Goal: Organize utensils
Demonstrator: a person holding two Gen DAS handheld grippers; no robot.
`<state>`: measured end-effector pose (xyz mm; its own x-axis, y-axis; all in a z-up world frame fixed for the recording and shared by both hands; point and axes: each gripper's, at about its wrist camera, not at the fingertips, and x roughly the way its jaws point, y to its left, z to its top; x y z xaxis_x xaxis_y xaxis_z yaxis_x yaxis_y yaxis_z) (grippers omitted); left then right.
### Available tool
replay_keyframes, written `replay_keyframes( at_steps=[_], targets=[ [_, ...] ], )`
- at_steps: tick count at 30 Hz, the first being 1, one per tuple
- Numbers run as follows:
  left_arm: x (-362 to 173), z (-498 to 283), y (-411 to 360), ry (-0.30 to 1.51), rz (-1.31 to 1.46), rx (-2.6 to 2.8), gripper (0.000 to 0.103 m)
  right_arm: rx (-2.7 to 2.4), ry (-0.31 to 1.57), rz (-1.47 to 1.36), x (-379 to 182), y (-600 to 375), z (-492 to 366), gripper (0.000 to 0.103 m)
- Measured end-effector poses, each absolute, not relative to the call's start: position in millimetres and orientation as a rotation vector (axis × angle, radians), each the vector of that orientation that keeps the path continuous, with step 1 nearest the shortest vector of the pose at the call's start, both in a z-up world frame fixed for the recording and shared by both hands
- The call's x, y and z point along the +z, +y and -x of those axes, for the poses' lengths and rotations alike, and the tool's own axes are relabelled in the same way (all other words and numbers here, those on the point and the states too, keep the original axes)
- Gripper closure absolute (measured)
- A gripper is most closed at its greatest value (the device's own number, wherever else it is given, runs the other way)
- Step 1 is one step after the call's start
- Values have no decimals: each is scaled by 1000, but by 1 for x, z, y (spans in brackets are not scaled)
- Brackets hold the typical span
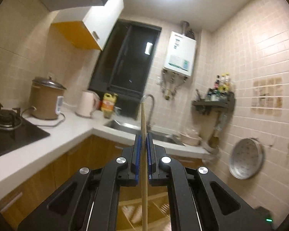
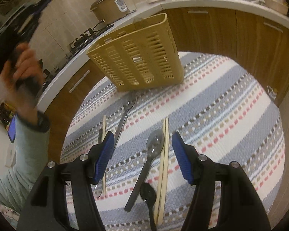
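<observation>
My left gripper [image 1: 143,140] is shut on a wooden chopstick [image 1: 143,119], which stands upright between the blue pads and runs down past the bottom of the view. It is held high and level, facing the kitchen wall. In the right wrist view my right gripper [image 2: 142,144] is open above a striped mat [image 2: 221,115]. Below it lie a pair of chopsticks [image 2: 163,163], a metal spoon [image 2: 154,144] and a black spoon [image 2: 148,194]. A long metal spoon [image 2: 125,113] and a single chopstick [image 2: 104,127] lie further left. A beige slotted utensil basket [image 2: 140,57] stands at the mat's far edge.
A white counter [image 1: 71,127] carries a gas hob [image 1: 7,127], a brown cooker [image 1: 46,100], a kettle [image 1: 86,104] and a sink [image 1: 125,126]. Wooden cabinets [image 2: 212,32] line the mat. A person's hand [image 2: 23,61] and sleeve hold the left gripper up at the left.
</observation>
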<state>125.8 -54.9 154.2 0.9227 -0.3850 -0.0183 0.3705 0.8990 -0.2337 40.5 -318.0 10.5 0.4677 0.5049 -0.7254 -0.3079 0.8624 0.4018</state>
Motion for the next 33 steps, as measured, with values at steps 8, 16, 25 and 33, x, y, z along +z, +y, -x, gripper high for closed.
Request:
replay_keyframes(
  at_steps=[8, 16, 25, 33],
  targets=[
    [112, -179, -39, 69, 224, -260, 100, 489, 949, -213, -2, -316, -54, 44],
    [91, -173, -27, 114, 215, -266, 98, 464, 961, -246, -5, -326, -50, 44],
    [97, -119, -5, 278, 167, -276, 62, 437, 958, -203, 16, -330, -16, 44],
    [70, -71, -5, 676, 55, -377, 62, 386, 1038, -46, 23, -315, 15, 44]
  ],
)
